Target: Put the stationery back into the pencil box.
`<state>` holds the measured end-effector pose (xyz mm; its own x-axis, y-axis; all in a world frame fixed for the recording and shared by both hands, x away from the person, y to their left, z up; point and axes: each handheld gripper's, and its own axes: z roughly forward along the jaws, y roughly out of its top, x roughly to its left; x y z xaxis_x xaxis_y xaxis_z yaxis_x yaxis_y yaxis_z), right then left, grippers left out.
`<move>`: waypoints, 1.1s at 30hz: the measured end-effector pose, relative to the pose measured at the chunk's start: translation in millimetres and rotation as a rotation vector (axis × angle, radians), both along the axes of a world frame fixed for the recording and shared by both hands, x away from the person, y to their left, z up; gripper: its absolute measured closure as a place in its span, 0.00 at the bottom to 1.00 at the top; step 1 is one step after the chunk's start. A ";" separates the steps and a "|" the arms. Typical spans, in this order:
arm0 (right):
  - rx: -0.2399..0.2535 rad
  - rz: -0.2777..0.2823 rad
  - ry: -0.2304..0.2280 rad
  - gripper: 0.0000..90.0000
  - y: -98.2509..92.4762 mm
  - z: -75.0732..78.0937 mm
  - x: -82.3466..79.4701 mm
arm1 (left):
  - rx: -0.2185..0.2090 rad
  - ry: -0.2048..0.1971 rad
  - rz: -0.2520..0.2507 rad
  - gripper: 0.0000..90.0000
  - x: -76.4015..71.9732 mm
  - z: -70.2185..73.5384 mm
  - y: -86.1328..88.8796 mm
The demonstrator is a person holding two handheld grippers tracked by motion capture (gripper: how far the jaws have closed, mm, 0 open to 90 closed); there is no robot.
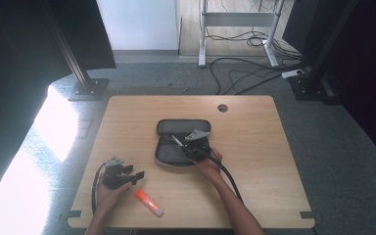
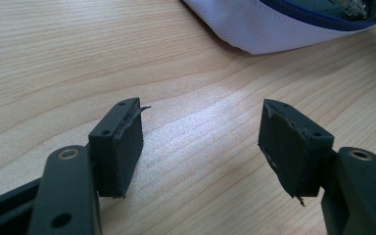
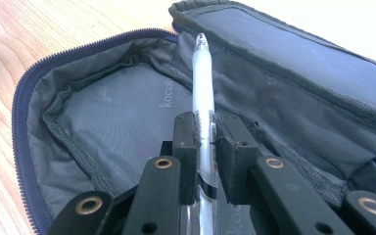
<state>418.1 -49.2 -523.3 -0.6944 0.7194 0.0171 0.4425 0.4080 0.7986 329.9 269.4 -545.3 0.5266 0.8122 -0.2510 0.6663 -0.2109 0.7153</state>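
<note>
An open pencil case with grey lining lies in the middle of the wooden table. My right gripper hovers over its open lower half, shut on a clear pen whose tip points up and away across the lining. My left gripper rests near the table's front left, jaws wide open over bare wood with nothing between them. The case's white outer edge lies a short way beyond it. An orange and white glue stick lies on the table just right of the left hand.
The table has a round cable hole at the back. Black frame posts stand at the far left and far right; cables and a desk frame lie on the floor beyond.
</note>
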 end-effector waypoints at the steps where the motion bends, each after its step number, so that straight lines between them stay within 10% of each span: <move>1: -0.002 0.000 0.000 0.86 -0.1 -0.2 0.1 | 0.000 0.000 0.000 0.37 0.0 0.0 0.0; 12: -0.001 0.001 0.003 0.69 -2.5 1.0 -1.3 | 0.001 -0.001 0.000 0.37 0.0 -0.1 -0.1; 33: 0.150 -0.031 -0.007 0.56 -12.5 13.8 -34.8 | 0.000 -0.008 0.012 0.37 -0.3 0.6 0.5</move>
